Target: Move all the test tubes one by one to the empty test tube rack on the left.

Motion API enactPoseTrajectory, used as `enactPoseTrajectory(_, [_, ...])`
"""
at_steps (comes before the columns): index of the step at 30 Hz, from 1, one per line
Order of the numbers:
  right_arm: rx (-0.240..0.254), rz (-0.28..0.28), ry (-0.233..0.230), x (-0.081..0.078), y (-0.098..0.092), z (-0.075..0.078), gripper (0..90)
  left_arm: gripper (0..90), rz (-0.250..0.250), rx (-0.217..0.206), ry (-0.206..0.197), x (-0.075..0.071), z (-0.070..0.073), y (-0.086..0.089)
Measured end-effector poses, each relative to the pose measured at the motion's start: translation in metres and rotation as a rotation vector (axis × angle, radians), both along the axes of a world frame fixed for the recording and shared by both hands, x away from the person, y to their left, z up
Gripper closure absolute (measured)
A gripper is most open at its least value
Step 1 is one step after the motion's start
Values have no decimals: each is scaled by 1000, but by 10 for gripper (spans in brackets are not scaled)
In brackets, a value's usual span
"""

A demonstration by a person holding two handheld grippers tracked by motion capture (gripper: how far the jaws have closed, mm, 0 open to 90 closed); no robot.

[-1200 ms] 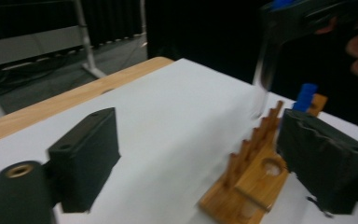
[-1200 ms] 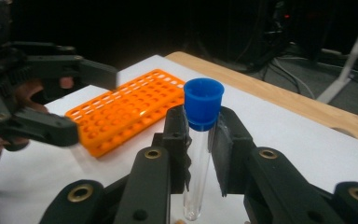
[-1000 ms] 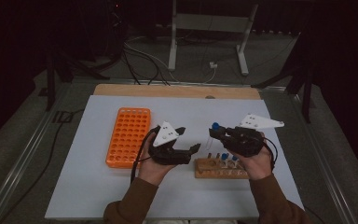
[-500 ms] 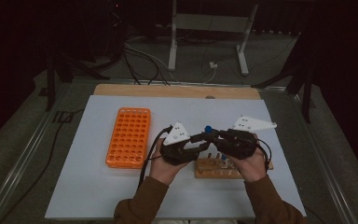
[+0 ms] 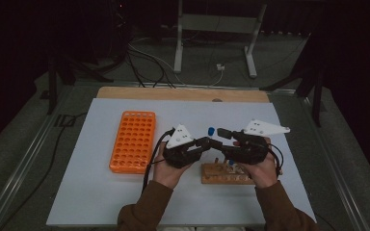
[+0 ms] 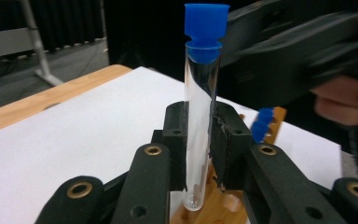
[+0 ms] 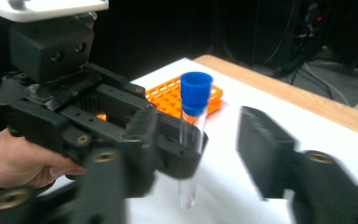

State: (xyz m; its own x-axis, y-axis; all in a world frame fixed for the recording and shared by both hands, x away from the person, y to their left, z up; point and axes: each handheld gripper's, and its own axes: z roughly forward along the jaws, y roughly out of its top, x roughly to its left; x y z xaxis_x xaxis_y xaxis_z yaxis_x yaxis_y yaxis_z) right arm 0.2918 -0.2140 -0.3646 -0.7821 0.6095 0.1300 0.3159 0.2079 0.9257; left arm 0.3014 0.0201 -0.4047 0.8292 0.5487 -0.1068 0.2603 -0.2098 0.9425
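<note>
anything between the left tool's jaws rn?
Yes: a clear test tube with a blue cap, upright, clamped by the left tool. The left gripper view shows it plainly; the right tool stands open around it.

Orange rack (image 5: 132, 140) left on table (image 5: 91, 192), wooden rack (image 5: 221, 174) right, tube (image 5: 211, 131) between.

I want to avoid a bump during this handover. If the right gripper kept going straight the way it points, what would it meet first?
Most likely the test tube with its blue cap, held upright by the left gripper; the right gripper has just been opening, its jaws apart.
</note>
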Motion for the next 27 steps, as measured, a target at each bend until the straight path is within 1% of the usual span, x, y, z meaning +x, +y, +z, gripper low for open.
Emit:
enactPoseTrajectory(4, [6, -44, -23, -1, -8, 1, 226, 783, 34, 0, -6, 2, -1, 10])
enactPoseTrajectory(6, [4, -71, -30, 1, -13, 1, 152, 783, 47, 4, -12, 2, -1, 15])
enactPoseTrajectory(8, [8, -96, -39, 1, -19, -1, 132, 783, 57, 8, -17, 2, -2, 20])
enactPoseTrajectory(9, [6, -107, -44, 2, -23, -2, 106, 783, 62, 13, -22, 2, -2, 23])
enactPoseTrajectory(12, [-26, -148, -54, 2, -35, -7, 47, 783, 80, 14, -26, 2, -3, 33])
enactPoseTrajectory(14, [-42, -179, -63, 2, -44, -10, 31, 783, 98, 12, -28, 2, -5, 41])
enactPoseTrajectory(15, [-40, -194, -61, 2, -50, -12, 26, 783, 108, 8, -27, 2, -6, 46])
enactPoseTrajectory(16, [-37, -209, -58, 2, -55, -14, 23, 783, 108, 8, -27, 2, -6, 46])
enactPoseTrajectory(17, [-37, -209, -58, 2, -55, -14, 23, 783, 117, 8, -25, 2, -7, 50])
enactPoseTrajectory(18, [-35, -233, -53, 1, -66, -17, 21, 783, 134, 8, -27, 1, -9, 58])
enactPoseTrajectory(19, [-32, -246, -52, 0, -71, -18, 20, 783, 134, 8, -27, 1, -9, 58])
enactPoseTrajectory(20, [-32, -257, -52, -1, -76, -19, 20, 783, 152, 4, -32, 0, -11, 66])
enactPoseTrajectory(21, [-29, -267, -52, -1, -81, -20, 20, 783, 152, 4, -32, 0, -11, 66])
enactPoseTrajectory(22, [-25, -276, -53, -2, -86, -21, 20, 782, 170, 0, -38, -1, -13, 74])
enactPoseTrajectory(23, [-20, -287, -52, -4, -90, -21, 20, 783, 176, -4, -40, -1, -13, 78])
enactPoseTrajectory(24, [-15, -298, -53, -5, -95, -22, 20, 782, 176, -4, -40, -1, -13, 78])
enactPoseTrajectory(25, [-11, -307, -52, -6, -99, -22, 20, 782, 191, -10, -47, -2, -15, 85])
enactPoseTrajectory(26, [-6, -315, -50, -7, -102, -23, 20, 782, 198, -10, -48, -2, -16, 88])
enactPoseTrajectory(27, [-6, -315, -50, -7, -102, -23, 20, 782, 198, -10, -48, -2, -16, 88])
